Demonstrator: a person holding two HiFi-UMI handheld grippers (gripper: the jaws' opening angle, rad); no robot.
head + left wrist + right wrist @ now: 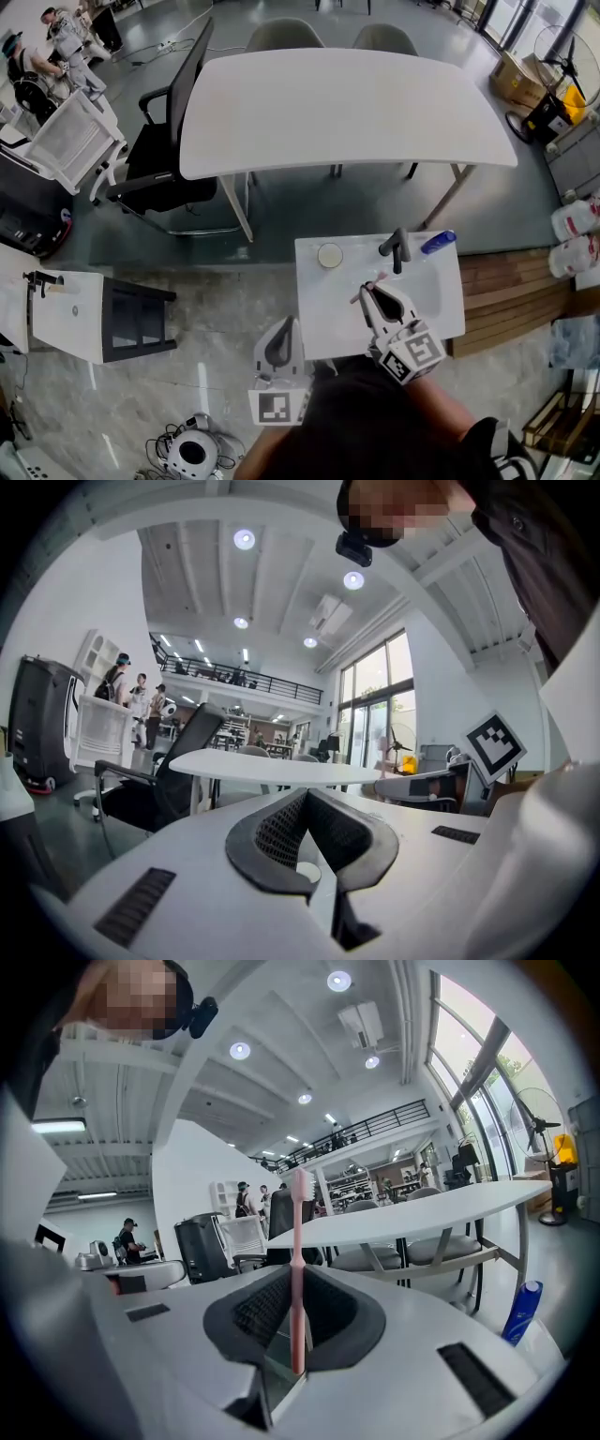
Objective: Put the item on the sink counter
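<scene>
Nearest, the left gripper hangs just off the sink counter's front edge, jaws pressed together on nothing; the right gripper clamps a pink toothbrush above the basin; beyond are a dark faucet and a blue bottle.

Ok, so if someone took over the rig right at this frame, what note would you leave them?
Right gripper: shut on the pink toothbrush, held above the sink counter, just in front of the faucet.
Left gripper: shut, empty, by the counter's near-left corner.
On the counter: a round white container and a blue tube.
Done: toothbrush is in the grip.
Left: lay it on the counter, then open the jaws.
</scene>
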